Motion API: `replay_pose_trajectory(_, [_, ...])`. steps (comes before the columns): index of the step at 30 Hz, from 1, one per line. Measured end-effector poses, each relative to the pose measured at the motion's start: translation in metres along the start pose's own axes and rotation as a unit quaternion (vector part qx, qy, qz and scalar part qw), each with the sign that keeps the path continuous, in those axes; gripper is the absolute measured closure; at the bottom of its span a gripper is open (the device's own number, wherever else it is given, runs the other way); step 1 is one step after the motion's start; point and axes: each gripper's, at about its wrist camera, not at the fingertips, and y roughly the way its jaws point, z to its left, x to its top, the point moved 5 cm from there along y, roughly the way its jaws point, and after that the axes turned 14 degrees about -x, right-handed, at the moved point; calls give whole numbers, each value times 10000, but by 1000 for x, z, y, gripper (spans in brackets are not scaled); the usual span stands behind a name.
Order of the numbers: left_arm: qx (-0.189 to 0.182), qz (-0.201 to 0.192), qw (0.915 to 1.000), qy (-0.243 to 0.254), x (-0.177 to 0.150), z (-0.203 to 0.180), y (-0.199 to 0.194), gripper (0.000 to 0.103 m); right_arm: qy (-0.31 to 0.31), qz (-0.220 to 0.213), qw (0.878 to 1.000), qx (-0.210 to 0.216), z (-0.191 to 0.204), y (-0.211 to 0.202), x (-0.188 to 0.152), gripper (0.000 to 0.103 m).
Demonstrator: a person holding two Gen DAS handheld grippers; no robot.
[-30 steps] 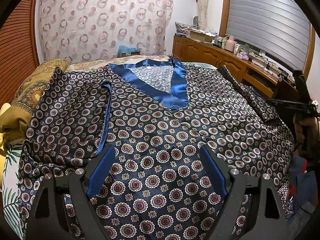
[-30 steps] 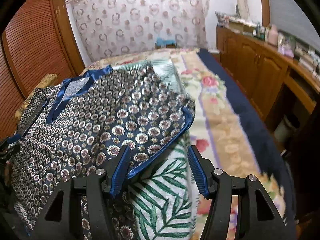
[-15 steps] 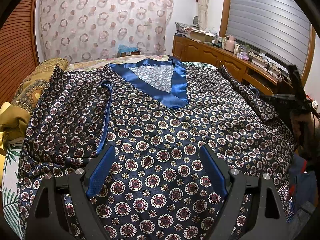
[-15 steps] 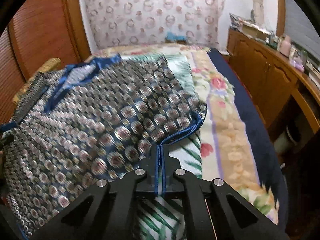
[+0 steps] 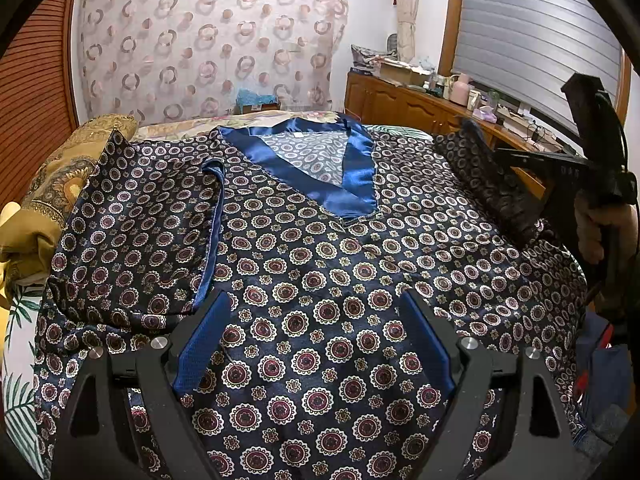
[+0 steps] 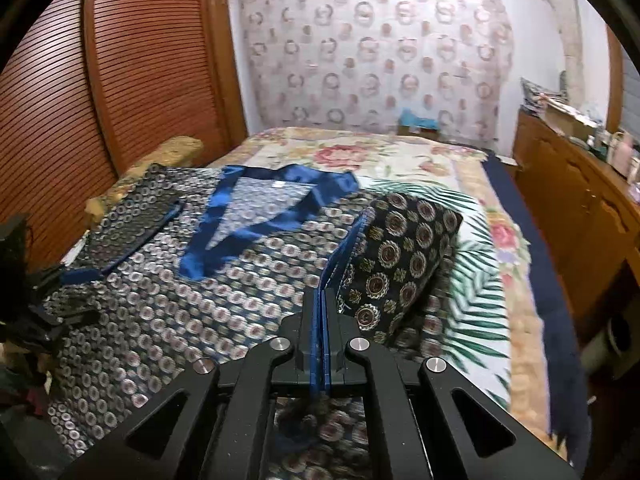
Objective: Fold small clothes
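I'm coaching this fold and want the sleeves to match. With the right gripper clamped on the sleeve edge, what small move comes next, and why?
Probably carry the right sleeve inward across the shirt front and lay it flat. The right gripper is shut on its blue-trimmed edge with the sleeve lifted off the bed, while the left sleeve already lies folded over the body. The left gripper hovers open above the hem.

The shirt (image 5: 328,264) is navy with red-and-white medallions and a shiny blue collar (image 5: 316,176). The bedspread (image 6: 476,280) shows pink flowers and green palm leaves on cream, and a golden pillow (image 5: 52,184) lies far left. The curtain (image 5: 208,44) is pale with pink rings.
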Motion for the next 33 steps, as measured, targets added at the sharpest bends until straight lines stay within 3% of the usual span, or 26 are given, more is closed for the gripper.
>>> replay_pose_trajectory(1, [3,3,10000,-1,0,0,0,16,-106,-42,9999,-85,0,-2,1,101])
replay_pose_trajectory(4, [2,4,10000,1,0,0,0,16,-135,-26,9997,-223,-13,-3,1,87])
replay_pose_trajectory(6, [-1,4,10000,5,0,0,0,16,-54,15,9992,-398,-27,1,-2,63])
replay_pose_trajectory(8, [-2,3,10000,7,0,-1,0,16,1,69,9986,-529,-27,10,-7,45])
replay_pose_trajectory(10, [1,2,10000,8,0,-1,0,16,77,145,9977,-654,-36,19,-11,44])
replay_pose_trajectory(20, [-23,8,10000,-20,0,3,0,16,213,947,9917,-844,-40,76,-24,44])
replay_pose_trajectory(22, [-18,10,10000,5,0,3,-1,16,240,969,9918,-798,-41,82,-17,55])
replay_pose_trajectory(27, [-21,15,10000,0,0,2,0,16,283,982,9926,-656,-51,85,-17,95])
replay_pose_trajectory(33, [-27,18,10000,-2,0,2,1,16,621,933,9870,-1148,-81,78,-22,100])
